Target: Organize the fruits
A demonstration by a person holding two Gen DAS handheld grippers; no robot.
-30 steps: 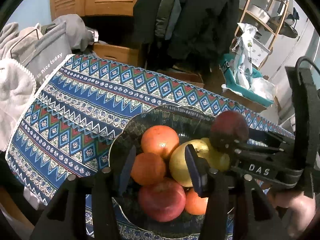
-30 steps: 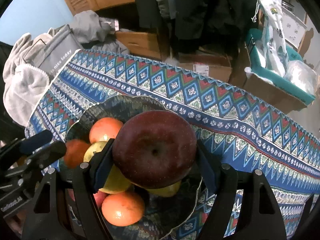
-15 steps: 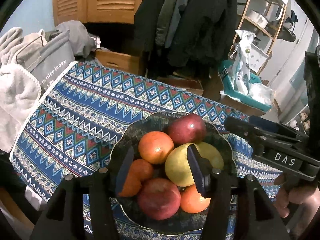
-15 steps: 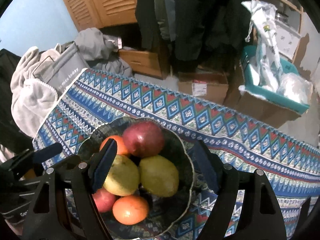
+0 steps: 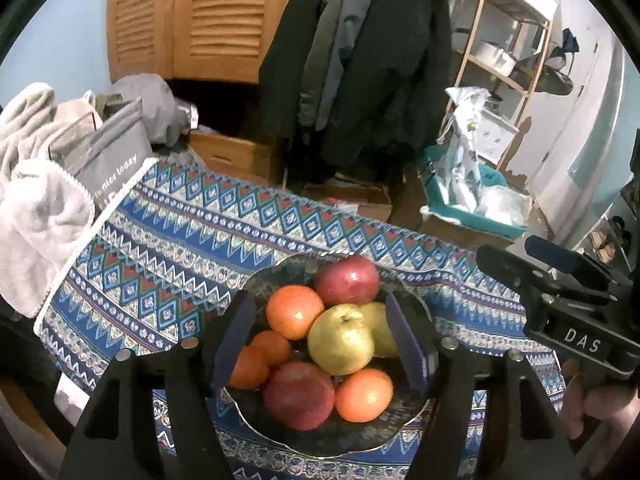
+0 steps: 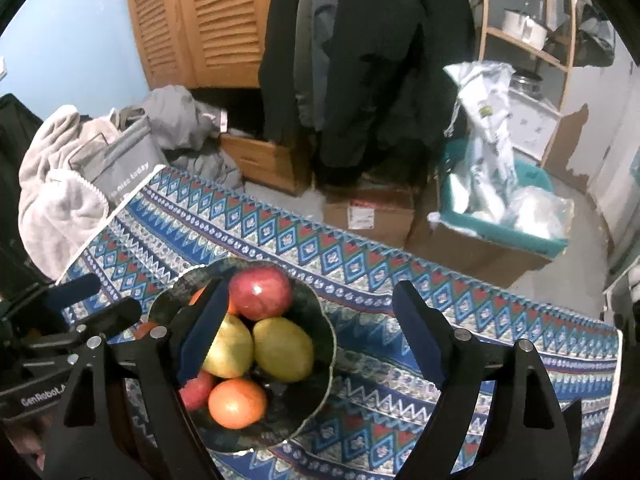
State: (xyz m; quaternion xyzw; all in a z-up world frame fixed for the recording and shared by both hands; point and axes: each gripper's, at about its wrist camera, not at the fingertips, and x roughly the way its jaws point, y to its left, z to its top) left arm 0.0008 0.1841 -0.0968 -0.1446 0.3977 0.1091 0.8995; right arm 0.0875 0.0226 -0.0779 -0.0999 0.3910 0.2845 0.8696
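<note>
A dark glass bowl [image 5: 280, 272] [image 6: 320, 320] sits on the patterned blue tablecloth [image 5: 160, 248]. It holds a dark red apple [image 5: 347, 280] [image 6: 260, 294] at the back, two yellow pears [image 5: 340, 340] [image 6: 283, 350], a second red apple [image 5: 298, 396] and several oranges [image 5: 294, 311] [image 6: 237, 403]. My left gripper [image 5: 320, 344] is open and empty, raised above the bowl. My right gripper [image 6: 312, 338] is open and empty, raised above the bowl's right side; it also shows at the right of the left wrist view [image 5: 560, 296].
A white towel [image 5: 36, 232] and a grey bag [image 5: 108, 156] lie at the cloth's left end. Beyond the table's far edge are cardboard boxes [image 6: 368, 216], a teal bin with plastic bags [image 6: 500, 216], hanging coats [image 5: 360, 60] and a wooden shelf [image 5: 512, 40].
My right gripper opened and let the dark red apple go into the back of the bowl, then drew back up and to the right. Both grippers have pulled back from the bowl.
</note>
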